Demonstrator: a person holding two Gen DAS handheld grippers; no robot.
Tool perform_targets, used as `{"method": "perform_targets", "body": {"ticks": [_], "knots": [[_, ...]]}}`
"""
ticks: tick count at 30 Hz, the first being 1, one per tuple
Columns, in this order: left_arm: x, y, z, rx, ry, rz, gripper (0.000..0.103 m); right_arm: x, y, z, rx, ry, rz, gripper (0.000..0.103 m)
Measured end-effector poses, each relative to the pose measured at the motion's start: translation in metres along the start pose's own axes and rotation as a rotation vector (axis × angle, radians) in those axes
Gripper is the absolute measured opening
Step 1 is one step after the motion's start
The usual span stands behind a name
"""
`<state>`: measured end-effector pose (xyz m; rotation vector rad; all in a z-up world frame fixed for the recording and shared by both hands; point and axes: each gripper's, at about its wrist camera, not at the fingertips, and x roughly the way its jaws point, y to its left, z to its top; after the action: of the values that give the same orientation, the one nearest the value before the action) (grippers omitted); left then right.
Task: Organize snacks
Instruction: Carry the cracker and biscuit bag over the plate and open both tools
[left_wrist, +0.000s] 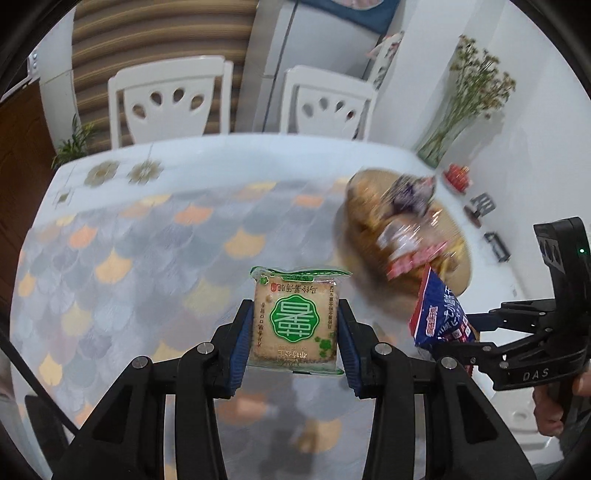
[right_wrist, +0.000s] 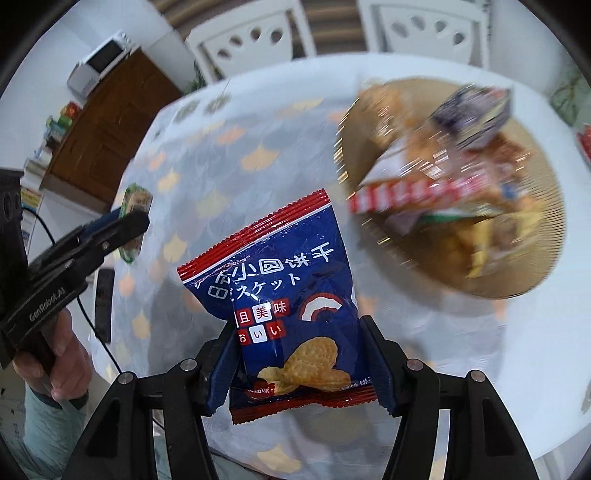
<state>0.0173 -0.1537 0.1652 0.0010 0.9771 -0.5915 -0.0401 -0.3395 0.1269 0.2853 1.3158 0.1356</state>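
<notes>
Both packets are being carried clear of the surface (left_wrist: 140, 236), and the step in hand looks like bringing them to the round woven tray (right_wrist: 517, 266) where other snacks are already lying in a heap. To do it well, each hand should be keeping its grip steady and moving over the tray's rim before loosening, since the wrappers are slick and the tray is already piled in the middle; a bare patch near the edge would be the safer spot. The left tool (left_wrist: 294, 325) is clamping the green-and-cream biscuit packet (left_wrist: 294, 321) by its two side edges, the packet sitting squarely between the pads with its sealed end pointing away. The right tool (right_wrist: 299, 354) is clamping the navy biscuit bag (right_wrist: 284, 295) across its lower half, the upper half jutting forward and leaning left. The tray is lying ahead and to the right of both tools, nearer the right one.
</notes>
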Motion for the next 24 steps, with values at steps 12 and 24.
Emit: {"method": "perform_targets", "body": {"ticks": [12,24], "knots": [[0.029,-0.090,0.056,-0.010,-0.098,-0.119,0.040,-0.065,-0.113,0.040,0.201,-0.131,-0.133,0.061],[0.096,-0.174,0.059,0.081,0.005,-0.168,0.040,-0.090,-0.194,0.071,0.371,-0.244,-0.065,0.061]]}}
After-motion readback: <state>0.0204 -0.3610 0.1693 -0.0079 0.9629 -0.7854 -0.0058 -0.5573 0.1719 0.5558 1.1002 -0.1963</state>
